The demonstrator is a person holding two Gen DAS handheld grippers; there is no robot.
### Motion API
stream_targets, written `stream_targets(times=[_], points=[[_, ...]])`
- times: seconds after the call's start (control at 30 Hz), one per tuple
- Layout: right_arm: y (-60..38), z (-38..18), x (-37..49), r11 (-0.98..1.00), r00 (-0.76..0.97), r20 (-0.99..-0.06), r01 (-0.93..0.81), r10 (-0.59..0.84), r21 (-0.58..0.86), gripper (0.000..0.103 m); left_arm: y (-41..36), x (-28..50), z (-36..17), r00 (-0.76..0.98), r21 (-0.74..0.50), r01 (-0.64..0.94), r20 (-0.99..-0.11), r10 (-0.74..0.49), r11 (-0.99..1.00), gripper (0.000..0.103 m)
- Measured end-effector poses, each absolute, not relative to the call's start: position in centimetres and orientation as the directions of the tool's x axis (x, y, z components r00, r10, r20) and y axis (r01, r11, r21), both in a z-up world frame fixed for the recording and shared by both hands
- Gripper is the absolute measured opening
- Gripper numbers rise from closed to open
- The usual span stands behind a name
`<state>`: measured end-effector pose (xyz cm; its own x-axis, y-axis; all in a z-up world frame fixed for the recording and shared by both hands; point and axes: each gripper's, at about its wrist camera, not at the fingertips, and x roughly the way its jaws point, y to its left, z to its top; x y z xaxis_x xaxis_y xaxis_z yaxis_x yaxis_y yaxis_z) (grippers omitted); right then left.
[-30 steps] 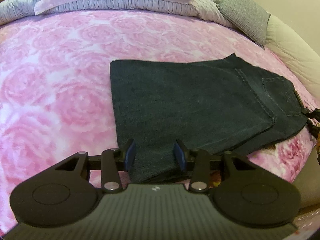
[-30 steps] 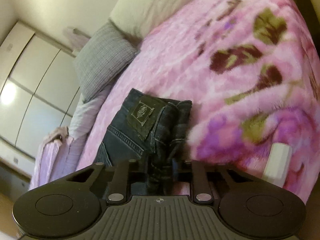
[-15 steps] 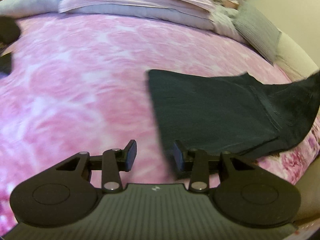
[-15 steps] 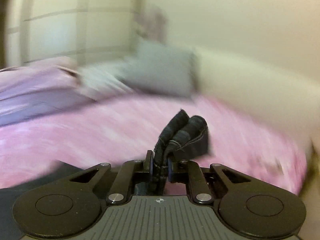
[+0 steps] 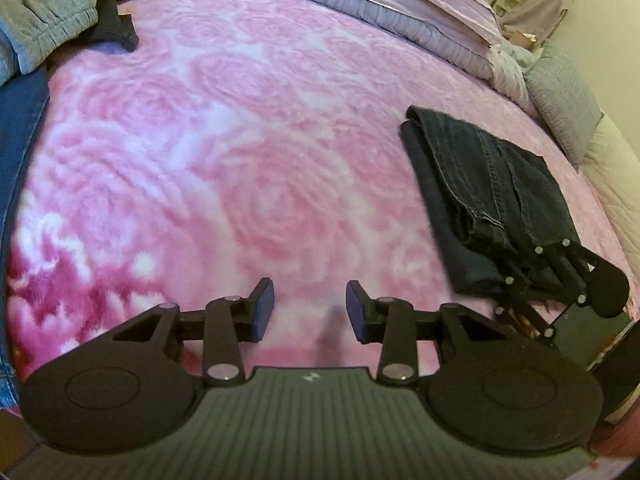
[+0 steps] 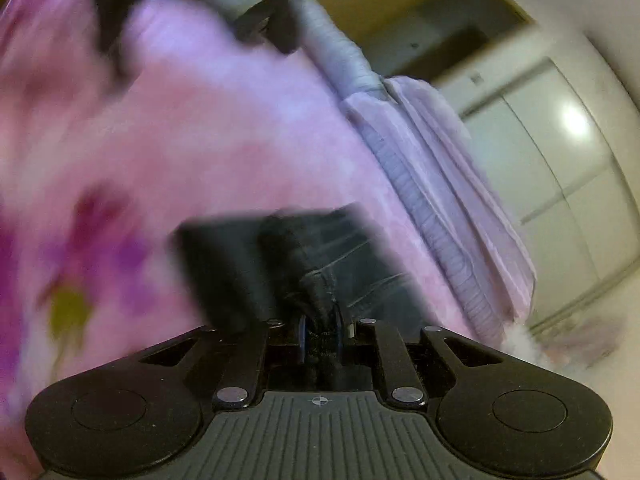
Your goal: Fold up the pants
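Dark denim pants (image 5: 480, 196) lie folded into a narrow stack on the pink rose blanket (image 5: 224, 168), at the right of the left wrist view. My right gripper (image 5: 524, 268) is shut on the near edge of the stack there. In the blurred right wrist view the right gripper (image 6: 320, 334) pinches a thick bunch of the pants (image 6: 288, 256) between its pads. My left gripper (image 5: 310, 308) hangs open over bare blanket, well left of the pants, with nothing between its fingers.
Grey sweatpants (image 5: 44, 12), a black garment (image 5: 118, 20) and blue denim (image 5: 16, 148) lie at the left. Striped lilac bedding (image 5: 380, 0) and a grey pillow (image 5: 564, 100) line the far side. A cream padded bed wall (image 5: 616, 184) runs along the right.
The right gripper swung the waist end of the pants over, folding them into a narrower stack. The left gripper let go of the pants' edge and moved away to the left over bare blanket.
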<state>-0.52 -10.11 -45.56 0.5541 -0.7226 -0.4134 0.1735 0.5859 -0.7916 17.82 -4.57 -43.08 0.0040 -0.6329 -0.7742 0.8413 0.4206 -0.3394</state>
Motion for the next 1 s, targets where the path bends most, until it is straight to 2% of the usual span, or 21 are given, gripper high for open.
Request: stream_targets(times=[0.03,0.13,0.23,0.37,0.47,0.57,0.6,0.67,0.73,0.77,0.8,0.87,0.9,0.93,1.0], points=[[-9.6,-46.0,-0.5,0.557,0.555,-0.392,0.161,-0.734,-0.815,0.009,-4.5,17.8,-43.2,0.002,-0.34,0.843,-0.773,-0.634,0.418,0.034],[-10.1,-44.0,-0.1,0.586,0.553,-0.405,0.195,-0.728,-0.786,0.01,-4.7,17.8,-43.3,-0.004,-0.346,0.843,-0.769,-0.639,0.411,0.034],[-9.2,-42.1,-0.3,0.549,0.586,-0.349,0.201,-0.731,-0.811,0.009,-4.8,17.7,-43.4,-0.004,-0.347,0.844,-0.765,-0.644,0.408,0.034],[-8.2,-42.1,-0.9,0.573,0.615,-0.366,0.174,-0.699,-0.8,0.009,-4.6,17.5,-43.5,0.003,-0.342,0.848,-0.761,-0.649,0.405,0.035],[-7.7,-43.9,-0.3,0.603,0.6,-0.426,0.121,-0.677,-0.788,0.009,-4.8,17.3,-43.5,0.013,-0.327,0.853,-0.765,-0.644,0.407,0.036],[-7.9,-45.1,0.4,0.586,0.563,-0.424,0.138,-0.71,-0.798,0.014,-5.0,16.9,-43.2,0.022,-0.313,0.858,-0.77,-0.638,0.407,0.037],[-7.9,-44.8,0.8,0.585,0.544,-0.432,0.139,-0.719,-0.799,0.018,-5.1,16.8,-43.1,0.016,-0.317,0.858,-0.77,-0.638,0.404,0.037],[-8.3,-43.9,1.1,0.593,0.519,-0.45,0.144,-0.727,-0.792,0.033,-5.1,16.4,-42.7,0.001,-0.334,0.856,-0.762,-0.648,0.394,0.037],[-8.7,-42.0,0.7,0.627,0.528,-0.458,0.197,-0.716,-0.754,0.073,-5.4,15.6,-42.0,-0.004,-0.339,0.862,-0.747,-0.664,0.377,0.037],[-8.8,-40.9,0.0,0.651,0.542,-0.459,0.233,-0.704,-0.723,0.08,-5.7,15.1,-41.5,-0.007,-0.337,0.87,-0.74,-0.673,0.361,0.036],[-8.9,-39.7,-1.1,0.68,0.561,-0.463,0.27,-0.687,-0.682,0.081,-6.1,14.4,-40.9,-0.014,-0.335,0.881,-0.725,-0.688,0.335,0.036],[-9.4,-37.4,-3.9,0.763,0.604,-0.488,0.364,-0.629,-0.534,0.079,-7.2,13.0,-39.8,-0.04,-0.336,0.899,-0.699,-0.714,0.279,0.036],[-10.3,-36.4,-5.4,0.795,0.621,-0.498,0.43,-0.605,-0.429,0.069,-7.9,12.4,-39.4,-0.055,-0.338,0.907,-0.689,-0.723,0.253,0.035],[-11.4,-35.7,-6.7,0.807,0.625,-0.512,0.491,-0.589,-0.328,0.048,-8.7,11.7,-39.0,-0.071,-0.338,0.914,-0.679,-0.731,0.225,0.035],[-14.4,-34.8,-9.3,0.765,0.599,-0.544,0.631,-0.588,-0.132,0.029,-10.4,10.0,-38.4,-0.093,-0.321,0.932,-0.662,-0.744,0.169,0.035]])
